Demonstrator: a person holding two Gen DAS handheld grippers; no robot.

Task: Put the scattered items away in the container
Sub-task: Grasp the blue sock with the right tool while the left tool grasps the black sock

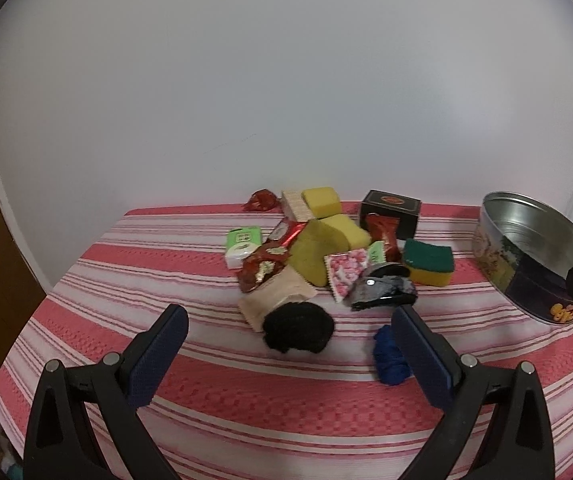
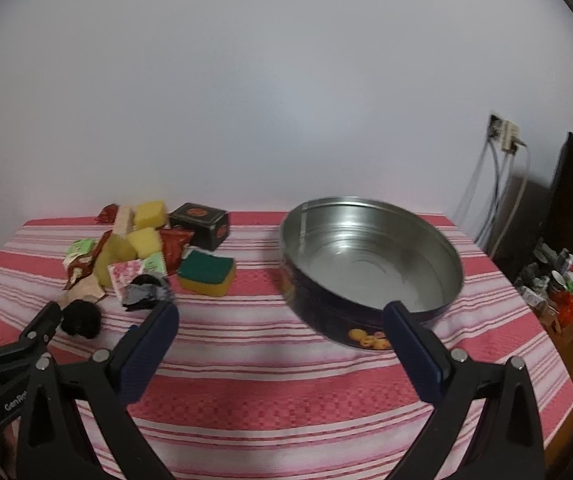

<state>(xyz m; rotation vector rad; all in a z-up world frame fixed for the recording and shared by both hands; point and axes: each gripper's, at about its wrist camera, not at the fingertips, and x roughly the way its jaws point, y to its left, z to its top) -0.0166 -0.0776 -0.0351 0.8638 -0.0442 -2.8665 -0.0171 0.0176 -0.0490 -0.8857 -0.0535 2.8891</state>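
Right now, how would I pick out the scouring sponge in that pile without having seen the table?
Start at the round metal tin on the striped tablecloth, then look to the pile beside it. The scouring sponge lies flat at the pile's edge nearest the tin, in front of the black box. Unlike the plain yellow sponges, it has a dark green top layer.

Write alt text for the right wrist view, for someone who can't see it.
An open claw hangs over a red-and-white striped cloth, facing an empty round tin on the right. To the left lies a pile of sponges, snack packets and a black box, before a plain white wall.
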